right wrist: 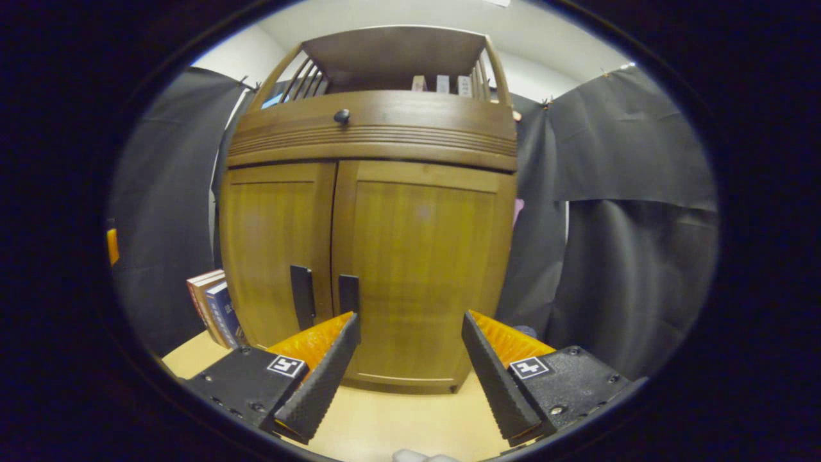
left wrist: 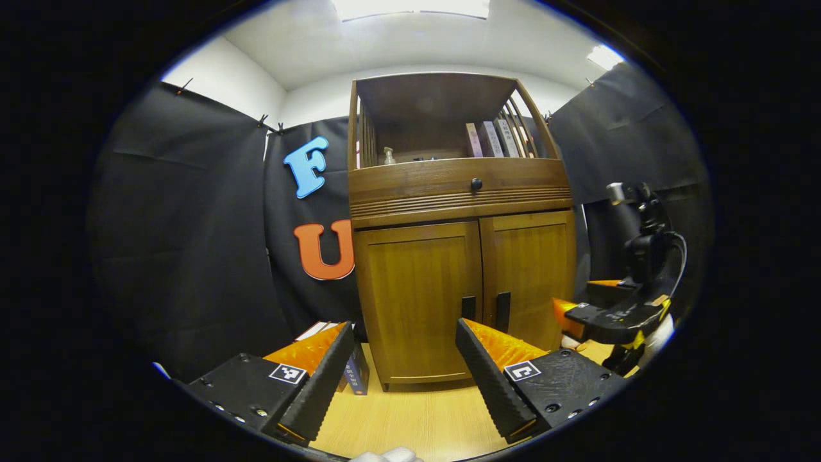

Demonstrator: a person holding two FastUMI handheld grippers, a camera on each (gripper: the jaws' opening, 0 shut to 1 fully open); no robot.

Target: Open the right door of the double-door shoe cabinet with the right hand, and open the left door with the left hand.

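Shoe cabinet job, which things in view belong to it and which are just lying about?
Belongs to the job:
- brown wooden double-door shoe cabinet
- its right door with dark vertical handle
- its left door with dark vertical handle
- right gripper, open
- left gripper, open

Just lying about:
- upright books on the top shelf
- stack of books leaning beside the cabinet
- small bottle on the shelf
- round dark drawer knob

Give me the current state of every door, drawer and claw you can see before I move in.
Right door: shut, handle untouched.
Left door: shut, handle untouched.
Drawer: shut.
Left claw: open, holding nothing, short of the cabinet.
Right claw: open, holding nothing, close before the right door.
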